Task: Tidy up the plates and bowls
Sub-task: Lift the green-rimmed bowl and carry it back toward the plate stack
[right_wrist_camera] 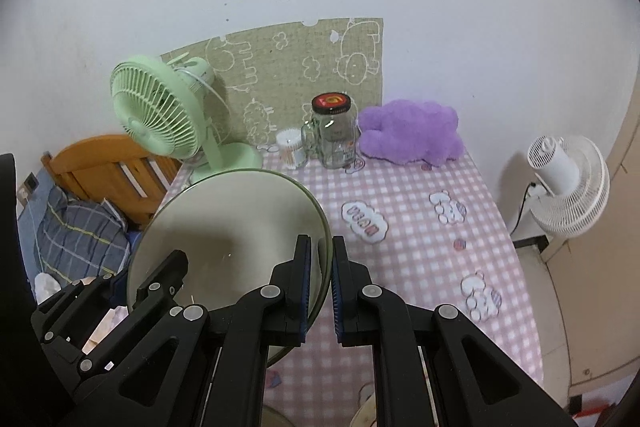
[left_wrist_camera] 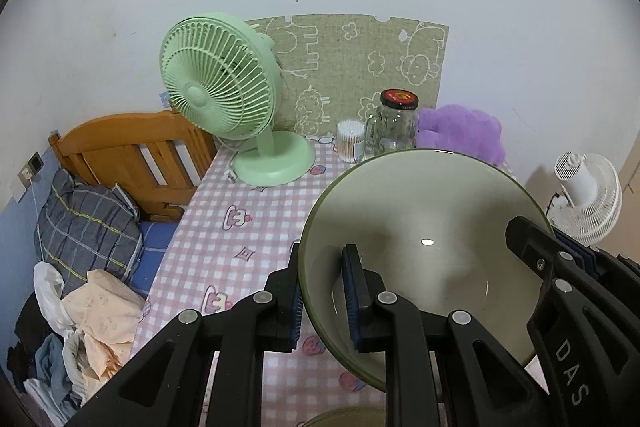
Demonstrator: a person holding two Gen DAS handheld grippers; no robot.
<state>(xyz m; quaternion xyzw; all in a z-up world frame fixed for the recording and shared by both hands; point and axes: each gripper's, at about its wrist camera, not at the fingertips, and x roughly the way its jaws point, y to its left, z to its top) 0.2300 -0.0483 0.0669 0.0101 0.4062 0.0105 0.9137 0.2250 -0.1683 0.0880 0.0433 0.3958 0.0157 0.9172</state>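
Tongs, left (left_wrist_camera: 322, 301) and right (right_wrist_camera: 320, 297), clamped on bowl (left_wrist_camera: 420, 211) rim, green fan (left_wrist_camera: 224, 83), jar (left_wrist_camera: 394, 123) beyond.

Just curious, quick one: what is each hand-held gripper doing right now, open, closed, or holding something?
Left hand-held gripper: closed on the left rim of the green bowl.
Right hand-held gripper: closed on the same bowl's right rim.

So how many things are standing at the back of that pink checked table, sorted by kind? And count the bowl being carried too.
Fans on the table: 1, the green fan
Glass jars: 1, the jar with the red lid
Cotton swab tubs: 1, the tub
Soft toys: 1, the purple plush
Bowls held up: 1, the green-rimmed bowl
Total: 5
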